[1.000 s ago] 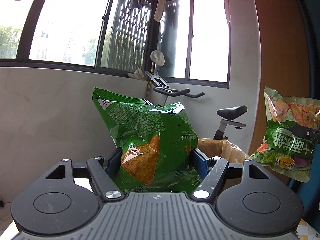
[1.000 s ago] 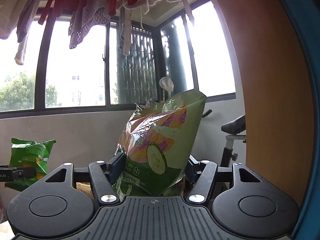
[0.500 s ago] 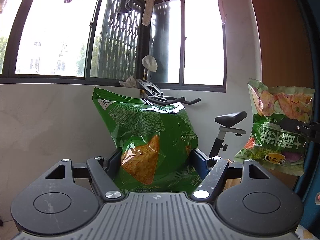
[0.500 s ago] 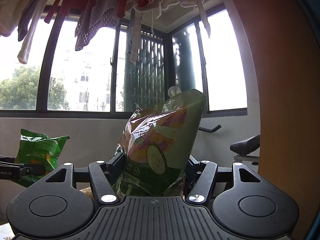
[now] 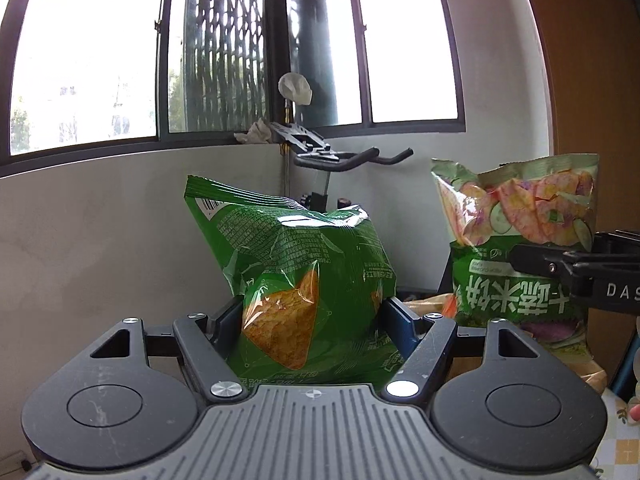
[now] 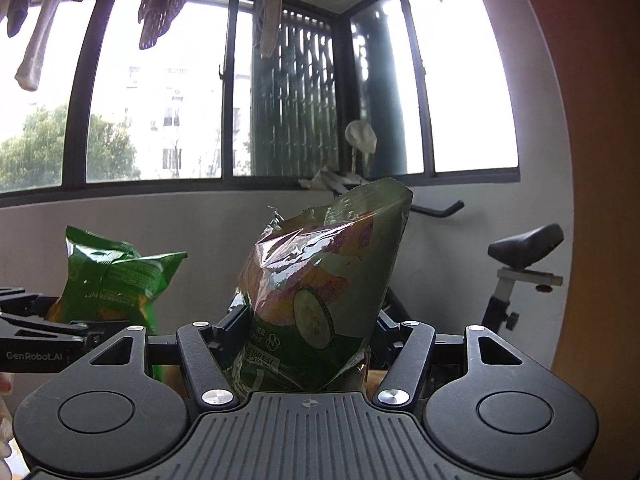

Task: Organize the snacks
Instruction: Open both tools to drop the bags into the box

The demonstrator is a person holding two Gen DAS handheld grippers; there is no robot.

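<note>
I am mid-carry: my left gripper (image 5: pixel 312 316) is clamped on the green tortilla chip bag (image 5: pixel 296 280) at frame centre, my right gripper (image 6: pixel 308 340) on the vegetable crisp bag (image 6: pixel 320 292), and next I need a drop spot, none visible yet.

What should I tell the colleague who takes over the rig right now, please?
Left gripper: shut on the green tortilla chip bag, held upright in the air.
Right gripper: shut on the vegetable crisp bag, also in the air, to the right of the chip bag.
Done: both bags picked up.
Left: set each bag down where it belongs; no destination shows clearly, only an exercise bike behind.
</note>
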